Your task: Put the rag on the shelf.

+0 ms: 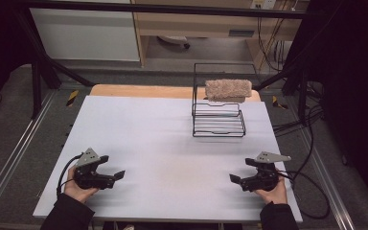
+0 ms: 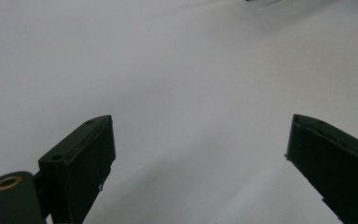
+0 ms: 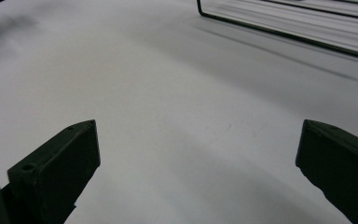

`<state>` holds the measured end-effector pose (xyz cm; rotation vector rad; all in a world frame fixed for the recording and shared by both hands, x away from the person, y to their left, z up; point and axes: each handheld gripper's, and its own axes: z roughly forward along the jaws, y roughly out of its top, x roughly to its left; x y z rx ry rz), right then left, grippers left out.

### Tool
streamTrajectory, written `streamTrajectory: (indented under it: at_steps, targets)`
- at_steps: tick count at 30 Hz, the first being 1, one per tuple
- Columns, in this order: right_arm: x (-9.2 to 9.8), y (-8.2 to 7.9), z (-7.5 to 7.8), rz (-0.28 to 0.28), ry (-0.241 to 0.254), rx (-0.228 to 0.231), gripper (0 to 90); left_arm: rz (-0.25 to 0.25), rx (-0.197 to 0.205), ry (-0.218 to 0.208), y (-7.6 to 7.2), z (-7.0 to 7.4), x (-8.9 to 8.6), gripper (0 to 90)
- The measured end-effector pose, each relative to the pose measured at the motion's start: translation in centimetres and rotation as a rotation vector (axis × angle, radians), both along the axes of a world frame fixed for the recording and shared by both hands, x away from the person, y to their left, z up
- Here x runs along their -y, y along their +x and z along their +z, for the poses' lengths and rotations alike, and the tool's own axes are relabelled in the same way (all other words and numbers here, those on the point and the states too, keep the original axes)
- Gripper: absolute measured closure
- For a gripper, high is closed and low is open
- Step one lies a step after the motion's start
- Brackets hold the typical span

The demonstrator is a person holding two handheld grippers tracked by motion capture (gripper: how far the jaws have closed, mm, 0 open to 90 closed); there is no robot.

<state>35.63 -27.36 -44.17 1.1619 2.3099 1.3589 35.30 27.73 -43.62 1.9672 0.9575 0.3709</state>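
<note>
Nothing started yet, as far as I can judge. Left gripper (image 1: 117, 175) sits low at the lower left of the high view, right gripper (image 1: 234, 178) at the lower right, both resting near the front edge of the white table (image 1: 163, 143), each held in a hand, pointing inward toward each other. Jaws on both stand wide apart with bare tabletop between them, nothing held; the left gripper view and the right gripper view confirm that.

The thing to work on looks like the fuzzy beige-brown towel (image 1: 228, 89), upper right of centre in the high view, lying on the top tier of the black wire rack (image 1: 219, 125). Rack's lower shelf is bare. Its front rim shows at the upper right of the right gripper view (image 3: 279, 32).

Both grippers are well apart from towel and rack. Reach, grasp and any move all left to do.
</note>
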Motion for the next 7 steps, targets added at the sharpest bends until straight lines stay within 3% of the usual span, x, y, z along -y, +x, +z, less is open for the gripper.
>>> streamTrajectory:
  at_steps: [7]
  targets:
    - [0.07,-0.03,-0.25,-0.004,-0.003,0.005,0.3,0.009,-0.004,0.007,-0.35,-0.42,-0.38,7.5]
